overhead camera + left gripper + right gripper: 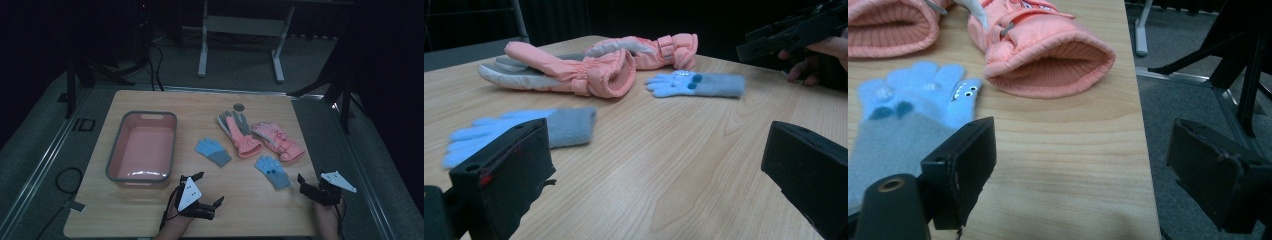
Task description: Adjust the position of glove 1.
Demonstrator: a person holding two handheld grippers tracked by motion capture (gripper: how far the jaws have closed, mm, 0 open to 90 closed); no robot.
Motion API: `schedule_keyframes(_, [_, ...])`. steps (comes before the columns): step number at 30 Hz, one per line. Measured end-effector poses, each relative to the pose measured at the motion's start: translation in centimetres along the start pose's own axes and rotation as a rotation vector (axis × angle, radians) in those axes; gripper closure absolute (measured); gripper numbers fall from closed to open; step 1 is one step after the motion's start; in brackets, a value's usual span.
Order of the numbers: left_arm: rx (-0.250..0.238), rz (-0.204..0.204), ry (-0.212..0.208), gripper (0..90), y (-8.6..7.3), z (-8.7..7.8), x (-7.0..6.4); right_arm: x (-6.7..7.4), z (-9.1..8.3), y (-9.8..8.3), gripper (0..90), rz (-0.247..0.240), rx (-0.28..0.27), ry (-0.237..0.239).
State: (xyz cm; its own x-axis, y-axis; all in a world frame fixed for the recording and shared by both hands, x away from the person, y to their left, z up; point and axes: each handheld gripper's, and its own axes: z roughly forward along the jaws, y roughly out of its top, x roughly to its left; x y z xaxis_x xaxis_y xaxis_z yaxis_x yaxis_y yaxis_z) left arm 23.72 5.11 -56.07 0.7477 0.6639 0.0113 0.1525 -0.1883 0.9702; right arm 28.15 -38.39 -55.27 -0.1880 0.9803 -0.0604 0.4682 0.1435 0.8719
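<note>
Two light blue knit gloves with grey cuffs, one [213, 151] plain and one [272, 171] with dark blue spots and googly eyes, lie by two salmon-pink ski gloves [278, 141] with grey palms [239, 131]. The basin [115, 155] is pink with a grey rim, the table [240, 205] pale woodgrain.

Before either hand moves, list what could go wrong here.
1. The right tongs hover open at the table's right edge; a nudge might push the nearby blue glove or pink glove off.
2. The two pink gloves overlap, so lifting one could drag the other.
</note>
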Motion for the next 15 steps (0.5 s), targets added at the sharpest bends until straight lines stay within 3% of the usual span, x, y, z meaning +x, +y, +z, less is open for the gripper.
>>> schedule_keyframes(5, [-0.001,0.003,-0.006,0.1,0.0,0.0,0.0,0.1,0.1,0.1,12.4,-0.005,0.021,0.001])
schedule_keyframes(10, [0.001,0.006,-0.007,0.1,0.0,0.0,-0.1,-0.2,-0.1,0.8,12.3,0.012,0.049,0.028])
schedule_keyframes(15, [0.0,0.006,-0.007,0.1,0.0,0.0,0.0,-0.3,-0.4,2.3,11.7,-0.009,0.068,0.051])
